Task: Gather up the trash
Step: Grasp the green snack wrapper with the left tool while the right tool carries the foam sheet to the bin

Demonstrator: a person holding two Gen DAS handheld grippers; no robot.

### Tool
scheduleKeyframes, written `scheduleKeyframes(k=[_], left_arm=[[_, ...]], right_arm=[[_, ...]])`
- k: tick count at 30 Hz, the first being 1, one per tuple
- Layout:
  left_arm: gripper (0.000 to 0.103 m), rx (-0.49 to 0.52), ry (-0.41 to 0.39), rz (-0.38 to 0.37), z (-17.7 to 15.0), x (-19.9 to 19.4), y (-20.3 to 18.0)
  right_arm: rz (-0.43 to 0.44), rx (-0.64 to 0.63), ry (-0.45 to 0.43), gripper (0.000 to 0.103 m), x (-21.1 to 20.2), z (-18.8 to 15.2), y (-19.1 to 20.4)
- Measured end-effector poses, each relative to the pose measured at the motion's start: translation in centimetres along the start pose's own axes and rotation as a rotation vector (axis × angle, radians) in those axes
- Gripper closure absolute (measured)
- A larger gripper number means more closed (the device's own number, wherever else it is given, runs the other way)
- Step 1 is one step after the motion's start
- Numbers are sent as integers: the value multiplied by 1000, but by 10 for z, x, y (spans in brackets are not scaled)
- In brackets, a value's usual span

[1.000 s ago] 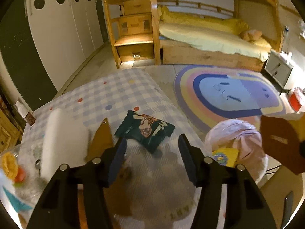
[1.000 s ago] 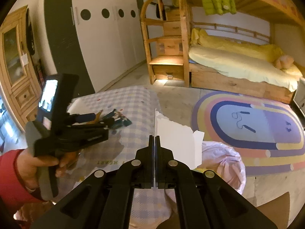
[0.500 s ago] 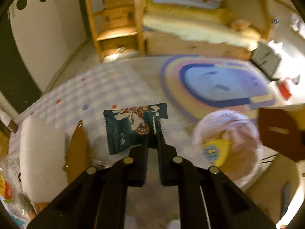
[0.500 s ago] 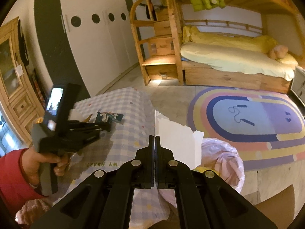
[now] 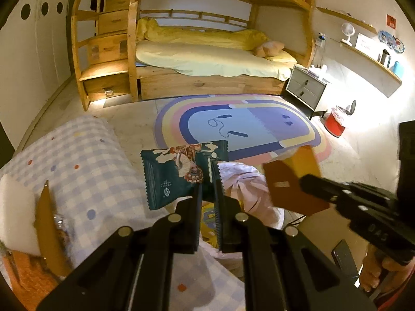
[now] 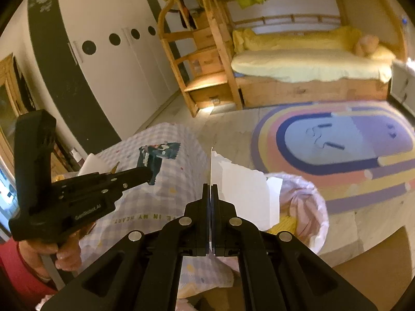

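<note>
My left gripper (image 5: 207, 189) is shut on a dark teal snack wrapper (image 5: 176, 173) and holds it in the air beside the table, above the near edge of the trash bin (image 5: 243, 181) with its pink liner. The wrapper (image 6: 158, 155) and left gripper (image 6: 149, 175) also show in the right wrist view. My right gripper (image 6: 210, 189) is shut on a torn piece of cardboard (image 6: 241, 197), white on one side and brown (image 5: 293, 181) in the left wrist view, held over the bin (image 6: 303, 202).
The table wears a checked cloth (image 5: 85, 160). On its left lie a white foam block (image 5: 15, 212), a brown cardboard scrap (image 5: 46, 223) and orange litter (image 5: 28, 277). A rainbow rug (image 5: 246, 127), bunk bed (image 5: 207, 59), nightstand (image 5: 306, 88) and red bin (image 5: 336, 121) lie beyond.
My left gripper closed on the teal wrapper, lifted it off the table and carried it right toward the bin. My right gripper kept holding the cardboard over the bin.
</note>
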State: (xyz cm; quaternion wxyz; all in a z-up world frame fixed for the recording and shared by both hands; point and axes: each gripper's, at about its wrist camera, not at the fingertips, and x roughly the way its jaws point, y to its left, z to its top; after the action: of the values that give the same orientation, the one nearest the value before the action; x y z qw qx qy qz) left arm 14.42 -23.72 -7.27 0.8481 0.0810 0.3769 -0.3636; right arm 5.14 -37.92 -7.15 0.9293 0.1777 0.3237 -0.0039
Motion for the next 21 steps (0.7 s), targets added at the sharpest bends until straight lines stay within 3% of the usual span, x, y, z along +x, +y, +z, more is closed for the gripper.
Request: scheduleKeyframes(k=[7, 10, 21], left_arm=[[96, -5, 12, 14, 4, 11, 6], [96, -1, 26, 11, 4, 17, 6], [95, 92, 63, -73, 2, 35, -39]], right_arm=[[-21, -3, 51, 97, 44, 0, -11], [-51, 16, 53, 81, 48, -1, -18], [-154, 53, -105, 80, -28, -2, -35]])
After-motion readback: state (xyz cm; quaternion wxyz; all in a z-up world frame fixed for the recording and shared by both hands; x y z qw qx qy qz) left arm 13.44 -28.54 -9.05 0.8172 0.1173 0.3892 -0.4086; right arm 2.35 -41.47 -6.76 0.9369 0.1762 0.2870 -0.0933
